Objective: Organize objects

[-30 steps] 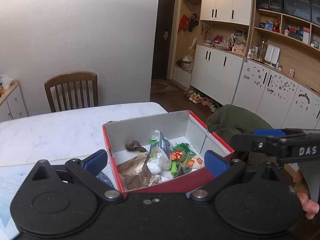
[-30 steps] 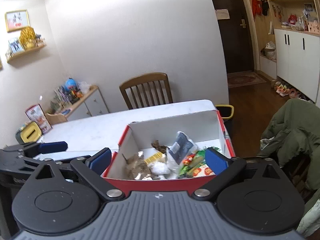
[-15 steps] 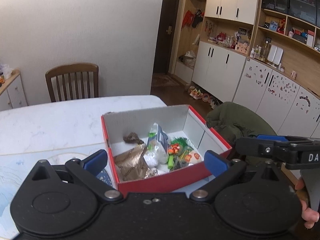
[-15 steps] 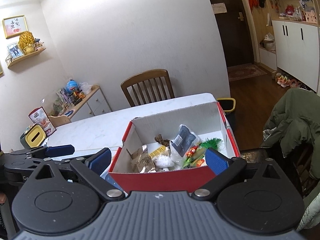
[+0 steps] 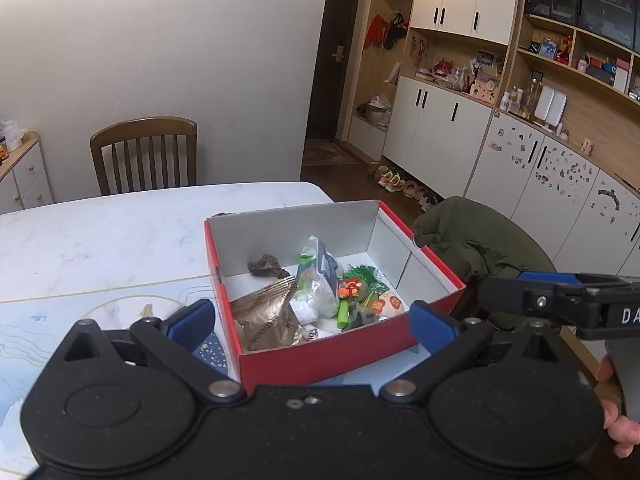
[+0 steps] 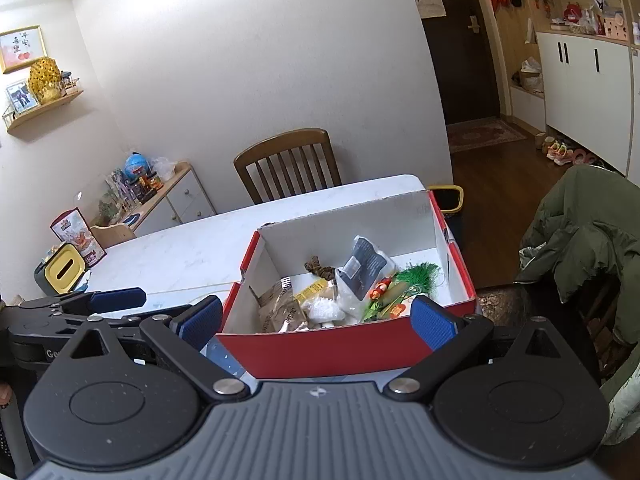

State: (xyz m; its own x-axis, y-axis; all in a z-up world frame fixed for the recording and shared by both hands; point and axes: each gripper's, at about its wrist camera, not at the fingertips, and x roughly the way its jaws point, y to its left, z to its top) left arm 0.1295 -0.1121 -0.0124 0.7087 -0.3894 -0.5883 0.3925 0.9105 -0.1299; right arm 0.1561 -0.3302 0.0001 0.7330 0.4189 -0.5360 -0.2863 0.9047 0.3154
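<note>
A red cardboard box (image 5: 320,360) (image 6: 320,352) with a white inside stands at the near right corner of the white marble table (image 5: 100,240) (image 6: 180,256). It holds a brown snack bag (image 5: 268,312) (image 6: 280,312), a white and dark packet (image 5: 320,268) (image 6: 364,264), a green tasselled toy (image 5: 360,284) (image 6: 416,276) and a brown hair tie (image 5: 266,266) (image 6: 318,266). My left gripper (image 5: 312,320) (image 6: 116,300) hovers open just before the box's near wall, empty. Beside it on the right, my right gripper (image 6: 317,319) (image 5: 560,300) is also open and empty.
A wooden chair (image 5: 144,152) (image 6: 288,164) stands at the table's far side. A green jacket (image 5: 472,240) (image 6: 592,224) hangs over a seat right of the box. A printed mat (image 5: 40,336) lies left of the box; a yellow-topped box (image 6: 64,272) sits at the table's far left.
Both cameras have risen a little, so the box shows more from above. Both grippers stay open, and nothing inside the box has moved.
</note>
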